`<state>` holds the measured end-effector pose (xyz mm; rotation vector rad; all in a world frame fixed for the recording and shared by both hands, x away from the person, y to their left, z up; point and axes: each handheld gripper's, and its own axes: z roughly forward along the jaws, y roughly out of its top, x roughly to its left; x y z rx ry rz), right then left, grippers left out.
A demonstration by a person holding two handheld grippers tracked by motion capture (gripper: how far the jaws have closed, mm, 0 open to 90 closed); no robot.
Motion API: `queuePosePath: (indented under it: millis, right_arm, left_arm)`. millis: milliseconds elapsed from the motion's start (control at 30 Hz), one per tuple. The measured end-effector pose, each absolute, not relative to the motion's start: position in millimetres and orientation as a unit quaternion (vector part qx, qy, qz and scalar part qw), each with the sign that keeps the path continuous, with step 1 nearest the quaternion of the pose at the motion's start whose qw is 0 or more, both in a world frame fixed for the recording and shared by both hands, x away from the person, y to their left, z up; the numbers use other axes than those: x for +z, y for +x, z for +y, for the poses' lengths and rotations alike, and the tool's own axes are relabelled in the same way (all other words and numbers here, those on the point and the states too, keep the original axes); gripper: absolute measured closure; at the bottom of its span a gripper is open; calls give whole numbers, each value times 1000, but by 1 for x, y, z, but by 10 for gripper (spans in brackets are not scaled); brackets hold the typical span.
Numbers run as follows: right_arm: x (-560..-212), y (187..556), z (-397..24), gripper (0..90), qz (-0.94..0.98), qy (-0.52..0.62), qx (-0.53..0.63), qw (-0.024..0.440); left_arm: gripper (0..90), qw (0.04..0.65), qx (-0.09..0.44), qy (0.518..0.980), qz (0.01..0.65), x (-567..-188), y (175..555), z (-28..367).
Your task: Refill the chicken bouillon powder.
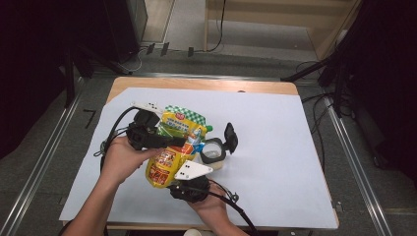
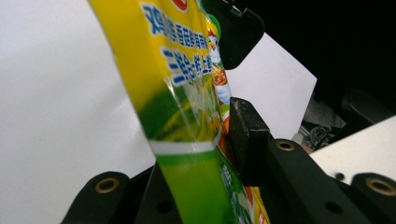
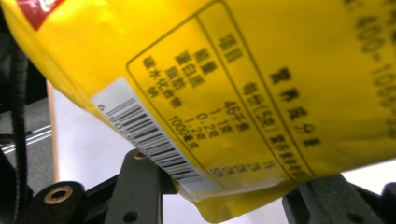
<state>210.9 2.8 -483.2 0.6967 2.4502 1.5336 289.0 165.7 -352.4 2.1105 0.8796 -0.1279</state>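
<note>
Grip check, left gripper (image 1: 178, 140): jaws nearly closed, pinching the yellow pouch (image 1: 166, 160) near its green-checked top. In the left gripper view, near pad flat against the film, other pad hidden behind it.

Right gripper (image 1: 172, 180): under the pouch's bottom seam, jaws partway apart, bottom corner sitting between them. Cannot tell whether the pads press on it or just cradle it.

Pouch location: held off the table, tilted, top towards the far edge and bottom towards the near edge, left of the middle, just left of the jar (image 1: 213, 153).

Probable reason for the two-point hold: limp bag, so top pinch for control and bottom support against sag and swing. Looks like lining the spout end (image 1: 208, 129) up with the jar mouth for a pour, though that is a judgement only.

Materials:
- pouch: glossy printed plastic film, soft and creased, bulging at the bottom, flat sealed seams, barcode and nutrition box on the back
- jar: small, round, clear-walled, black flip lid (image 1: 230, 136) hinged open and standing upright, mouth free
- white sheet (image 1: 275, 147): smooth, matte, covering nearly all of the wooden table (image 1: 196, 83), bare strip left along the far edge
- jaws: black, hard, blocky, with flat pads
</note>
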Motion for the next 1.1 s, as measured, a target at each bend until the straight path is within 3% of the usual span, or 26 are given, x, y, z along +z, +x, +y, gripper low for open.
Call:
queuePosePath:
  millis: [333, 567, 1000, 1100]
  right_arm:
    - [-476, 205, 6, 576, 827, 208, 516, 78]
    - [-473, 196, 11, 538, 838, 184, 507, 79]
    - [-474, 194, 14, 523, 847, 178, 497, 66]
    - [-476, 195, 13, 553, 845, 186, 497, 62]
  left_arm:
    - [782, 392, -44, 843, 365, -356, 290, 157]
    - [797, 373, -68, 844, 379, -360, 293, 148]
    - [803, 349, -71, 857, 372, -365, 297, 130]
    - [804, 348, -74, 857, 373, -366, 298, 129]
